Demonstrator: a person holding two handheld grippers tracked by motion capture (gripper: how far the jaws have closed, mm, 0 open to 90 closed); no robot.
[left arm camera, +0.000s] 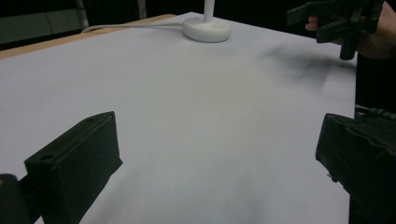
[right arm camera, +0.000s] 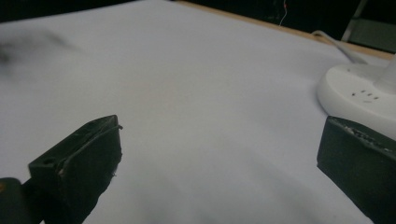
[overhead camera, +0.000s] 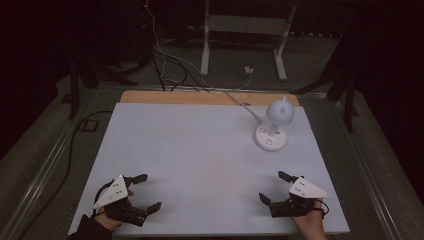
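Observation:
A white desk lamp [overhead camera: 275,121] with a round base and a ball-shaped head stands at the back right of the white table top [overhead camera: 200,160]. Its base [left arm camera: 206,29] lies far ahead in the left gripper view, and the base [right arm camera: 359,95] sits close at the right in the right gripper view. My left gripper [overhead camera: 151,191] rests near the front left edge, jaws wide apart with nothing between them. At the front right, my right gripper [overhead camera: 275,186] is open too and holds nothing. The right gripper [left arm camera: 336,21] also appears far off in the left gripper view.
The lamp's white cable [overhead camera: 240,102] runs off the table's back edge to a plug on the floor. A wooden strip [overhead camera: 200,97] borders the table's far side. Behind it stand a white metal frame [overhead camera: 245,30] and loose dark cables [overhead camera: 165,65].

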